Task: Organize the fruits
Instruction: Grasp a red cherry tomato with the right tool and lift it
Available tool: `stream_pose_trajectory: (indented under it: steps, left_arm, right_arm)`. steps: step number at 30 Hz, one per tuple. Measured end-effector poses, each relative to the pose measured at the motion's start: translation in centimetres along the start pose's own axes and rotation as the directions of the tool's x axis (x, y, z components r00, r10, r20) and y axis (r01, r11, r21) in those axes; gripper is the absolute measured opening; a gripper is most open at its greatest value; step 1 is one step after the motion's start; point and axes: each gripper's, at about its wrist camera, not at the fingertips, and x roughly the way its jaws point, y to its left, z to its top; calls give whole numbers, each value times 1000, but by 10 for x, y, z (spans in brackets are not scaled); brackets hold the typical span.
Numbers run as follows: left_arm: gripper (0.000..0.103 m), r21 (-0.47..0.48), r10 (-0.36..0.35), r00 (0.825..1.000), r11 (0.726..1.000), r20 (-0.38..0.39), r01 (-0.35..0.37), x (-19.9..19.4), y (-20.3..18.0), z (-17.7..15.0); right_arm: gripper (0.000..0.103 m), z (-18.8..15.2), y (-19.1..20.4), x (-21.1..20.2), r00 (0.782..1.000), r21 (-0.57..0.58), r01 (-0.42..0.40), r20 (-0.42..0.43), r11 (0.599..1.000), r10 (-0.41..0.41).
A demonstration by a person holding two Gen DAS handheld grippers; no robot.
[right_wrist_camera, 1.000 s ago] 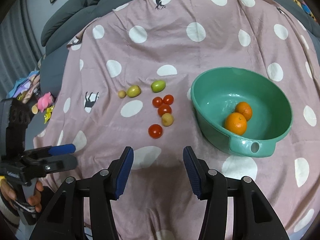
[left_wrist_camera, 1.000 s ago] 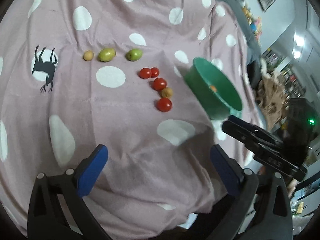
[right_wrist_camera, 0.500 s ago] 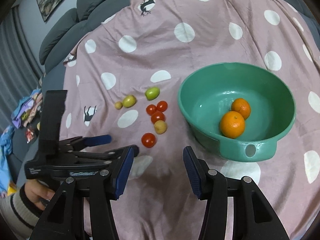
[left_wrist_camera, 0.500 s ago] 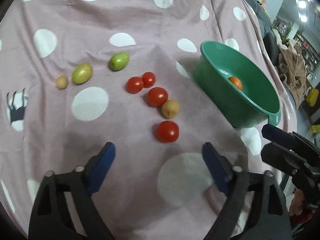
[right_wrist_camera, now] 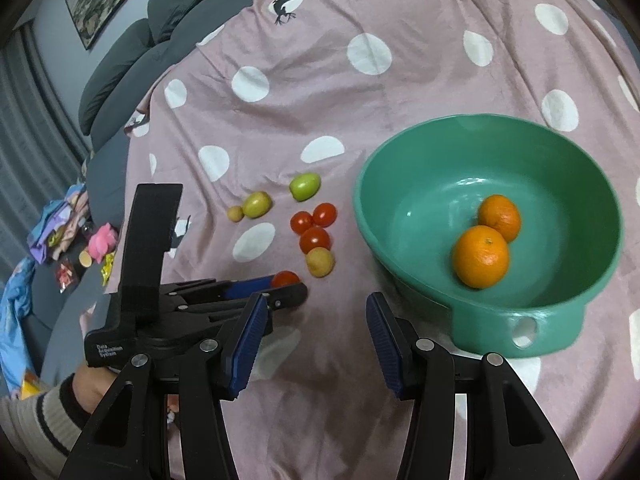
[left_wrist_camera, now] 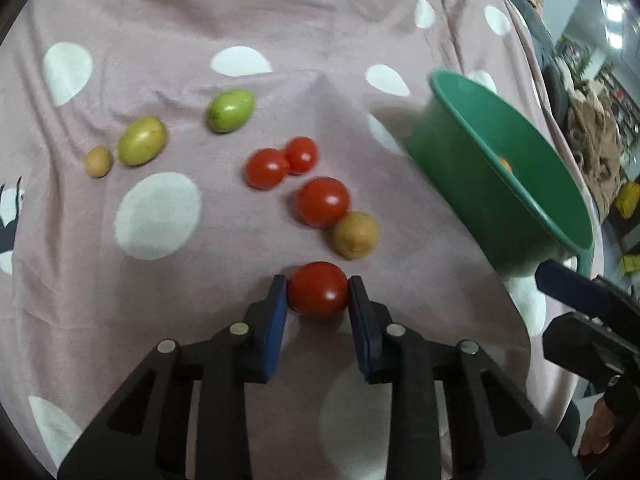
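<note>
My left gripper [left_wrist_camera: 318, 290] is shut on a red tomato [left_wrist_camera: 318, 289] that rests on the pink dotted blanket; it also shows in the right wrist view [right_wrist_camera: 285, 279]. Beyond it lie a tan fruit [left_wrist_camera: 356, 235], three more red tomatoes [left_wrist_camera: 323, 201], two green fruits [left_wrist_camera: 230, 111] and a small tan fruit [left_wrist_camera: 97, 161]. The green bowl [right_wrist_camera: 560, 312] to the right holds two oranges [right_wrist_camera: 481, 255]. My right gripper [right_wrist_camera: 316, 336] is open and empty, hovering in front of the bowl.
The blanket [right_wrist_camera: 360, 80] covers a bed with dark pillows [right_wrist_camera: 120, 60] at the far left. Clutter [right_wrist_camera: 72, 240] lies off the bed's left edge. The right gripper shows at the right edge of the left wrist view [left_wrist_camera: 584, 320].
My left gripper moved forward and down to the nearest tomato and closed from wide open onto it. The right gripper drifted slightly closer to the bowl and stayed open.
</note>
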Motion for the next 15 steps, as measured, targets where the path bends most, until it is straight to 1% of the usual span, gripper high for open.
stream_pose_trajectory:
  steps: [3, 8, 10, 13, 15]
  left_arm:
    - [30, -60, 7, 999, 998, 32, -5, -15, 24, 2]
    - [30, -138, 65, 994, 989, 86, -53, -43, 65, 2]
    - [30, -173, 76, 992, 983, 104, -57, -53, 81, 1]
    - [30, -200, 75, 989, 979, 125, -49, -62, 93, -3]
    - [30, -203, 75, 989, 978, 130, -47, -65, 96, -6]
  right_arm:
    - [52, 4, 7, 8, 1000, -16, -22, -19, 1000, 22]
    - [52, 14, 30, 30, 997, -89, -57, -52, 994, 53]
    - [52, 25, 45, 48, 998, -160, -29, -68, 987, 18]
    - [52, 39, 52, 72, 996, -219, 23, -79, 975, -41]
    - [52, 49, 52, 93, 988, -246, 86, -101, 965, -114]
